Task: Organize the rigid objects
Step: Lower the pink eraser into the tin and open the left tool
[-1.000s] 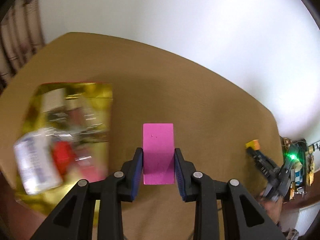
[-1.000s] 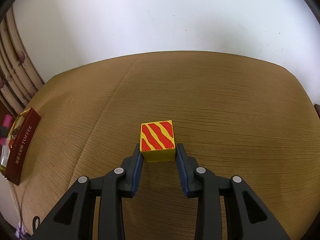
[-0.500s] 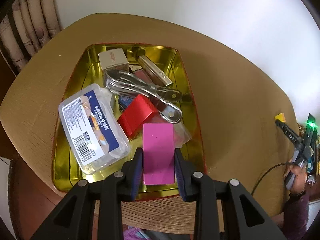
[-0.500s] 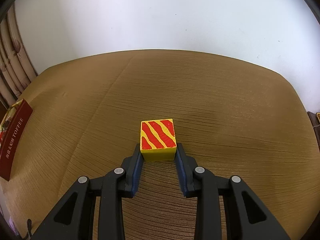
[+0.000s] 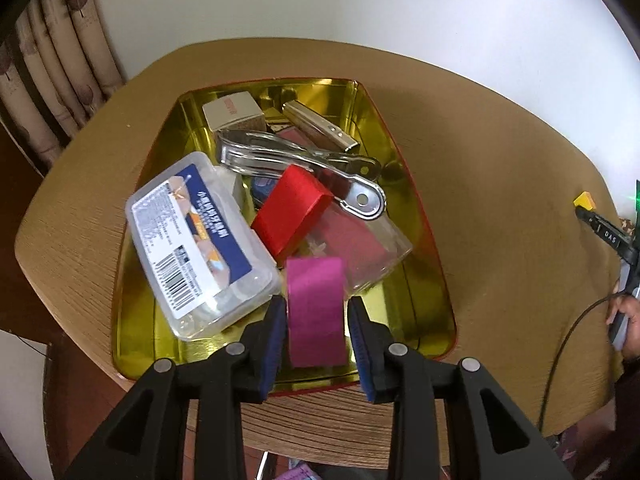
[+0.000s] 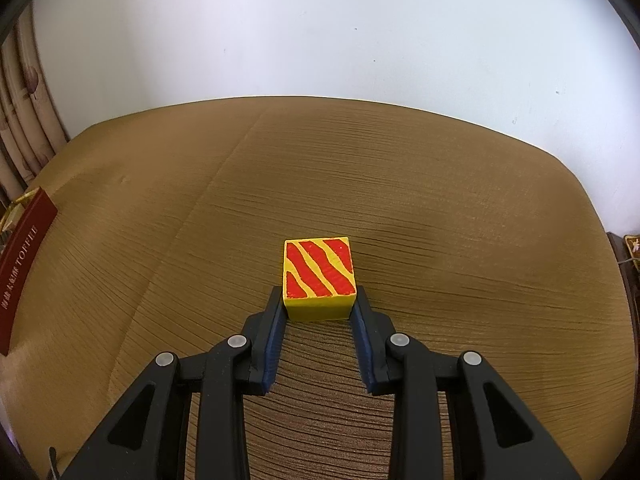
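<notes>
Pretty cramped inside the gold tin (image 5: pixel 416 216): clear plastic case (image 5: pixel 200 240) hogging the left side, red box (image 5: pixel 292 208) and metal tongs (image 5: pixel 304 160) piled mid, small cardboard box (image 5: pixel 234 112) at the back. Only bare floor left along the near edge and down the right wall. Out on the wooden table (image 6: pixel 440 200), wide open all round; only the tin's red side (image 6: pixel 24 264) far left.

The right tool (image 6: pixel 319 312) grips a yellow block with red stripes (image 6: pixel 319 278) above the brown table (image 6: pixel 460 208).
</notes>
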Demonstrator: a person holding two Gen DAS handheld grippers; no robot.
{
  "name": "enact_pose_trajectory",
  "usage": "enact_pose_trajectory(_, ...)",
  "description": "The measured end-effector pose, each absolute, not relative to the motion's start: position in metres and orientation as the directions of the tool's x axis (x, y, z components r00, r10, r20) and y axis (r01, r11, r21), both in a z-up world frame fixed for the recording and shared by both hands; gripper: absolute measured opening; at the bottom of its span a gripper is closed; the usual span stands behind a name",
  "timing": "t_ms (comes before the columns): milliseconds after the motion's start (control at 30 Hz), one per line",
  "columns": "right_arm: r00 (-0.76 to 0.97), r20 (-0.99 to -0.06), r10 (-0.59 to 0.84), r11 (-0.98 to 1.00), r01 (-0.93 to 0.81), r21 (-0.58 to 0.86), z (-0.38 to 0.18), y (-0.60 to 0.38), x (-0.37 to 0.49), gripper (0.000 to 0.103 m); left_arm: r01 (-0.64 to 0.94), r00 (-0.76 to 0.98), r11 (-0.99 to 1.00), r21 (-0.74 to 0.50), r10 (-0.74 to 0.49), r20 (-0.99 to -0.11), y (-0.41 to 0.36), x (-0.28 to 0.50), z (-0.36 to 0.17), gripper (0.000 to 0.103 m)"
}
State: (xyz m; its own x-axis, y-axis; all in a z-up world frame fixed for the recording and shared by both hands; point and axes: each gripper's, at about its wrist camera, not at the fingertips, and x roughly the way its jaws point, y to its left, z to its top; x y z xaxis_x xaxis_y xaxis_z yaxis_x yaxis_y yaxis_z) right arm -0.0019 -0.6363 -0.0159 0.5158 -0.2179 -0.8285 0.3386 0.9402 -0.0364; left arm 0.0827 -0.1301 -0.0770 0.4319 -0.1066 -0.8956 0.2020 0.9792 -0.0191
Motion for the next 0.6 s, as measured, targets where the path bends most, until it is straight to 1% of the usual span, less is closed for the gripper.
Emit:
enact_pose_trajectory(133,0.509,-0.829,-0.233,0.940,0.336,-0.057,-0.018,-0.629,0.002,0.029,0.199,0.463,0.980,-0.004,-0.098,-0.881,-0.126,0.074,-0.074,0.036)
enact_pose_trajectory(467,0.481,-0.824,-0.300,0.933,0.327,-0.149,-0.021,-0.596,0.013,0.030,0.197,0.509,0.980,0.026,-0.079,-0.857,-0.114,0.056,-0.059,0.037)
enact_pose_trajectory(600,0.469,-0.827,-0.309,0.928,0.339,-0.155,-0.021,-0.584,0.017,0.030,0.192,0.519,0.981,0.028,-0.077,-0.851,-0.107,0.053,-0.056,0.037)
